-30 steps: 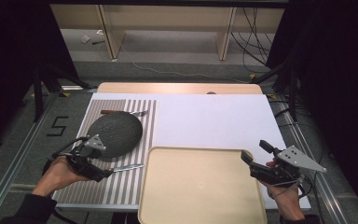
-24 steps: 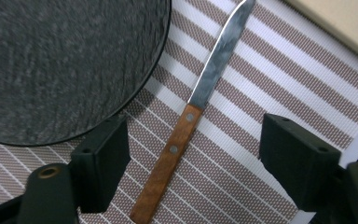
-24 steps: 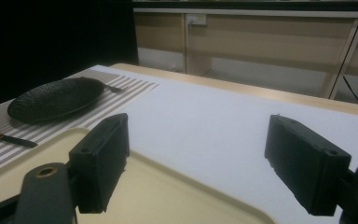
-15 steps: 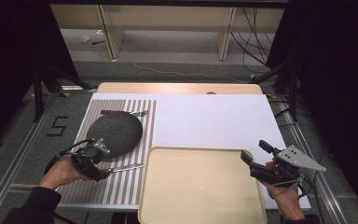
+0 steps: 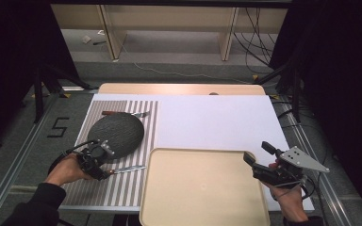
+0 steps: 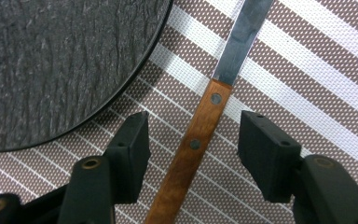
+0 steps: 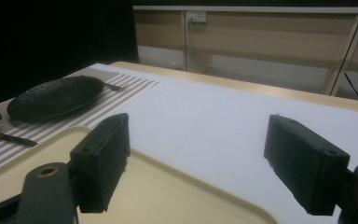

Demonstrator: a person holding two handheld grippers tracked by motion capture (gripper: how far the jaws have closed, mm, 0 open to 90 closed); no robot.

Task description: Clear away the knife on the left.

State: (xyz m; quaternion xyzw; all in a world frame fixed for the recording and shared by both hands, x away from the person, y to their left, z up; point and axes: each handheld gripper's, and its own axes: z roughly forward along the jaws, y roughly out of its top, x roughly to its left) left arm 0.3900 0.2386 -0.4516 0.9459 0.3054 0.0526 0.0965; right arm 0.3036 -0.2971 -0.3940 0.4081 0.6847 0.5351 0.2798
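Observation:
A knife point(image 5: 128, 168) with a wooden handle point(image 6: 196, 140) and steel blade lies on the striped placemat point(image 5: 122, 193), just in front of a dark slate plate point(image 5: 118, 132). My left gripper point(image 5: 104, 172) is low over the handle, one jaw on each side. The jaws have just been closing, but a gap remains on both sides in the left gripper view, so the pads are not touching the handle. The left gripper point(image 6: 193, 128) is open around it. My right gripper point(image 5: 258, 152) hovers open by the right edge of the beige tray point(image 5: 202, 197), with nothing between its fingers point(image 7: 102, 158).
A second wooden-handled utensil point(image 5: 122, 113) lies on the mat behind the plate point(image 6: 51, 60). A white sheet point(image 5: 212, 122) covers the table's middle and right. The tray rim point(image 7: 37, 158) sits at the near edge. Shelving and cables stand beyond the table.
My left gripper has come down and slightly nearer onto the knife handle, and its jaws have narrowed around it. The right gripper has stayed where it was.

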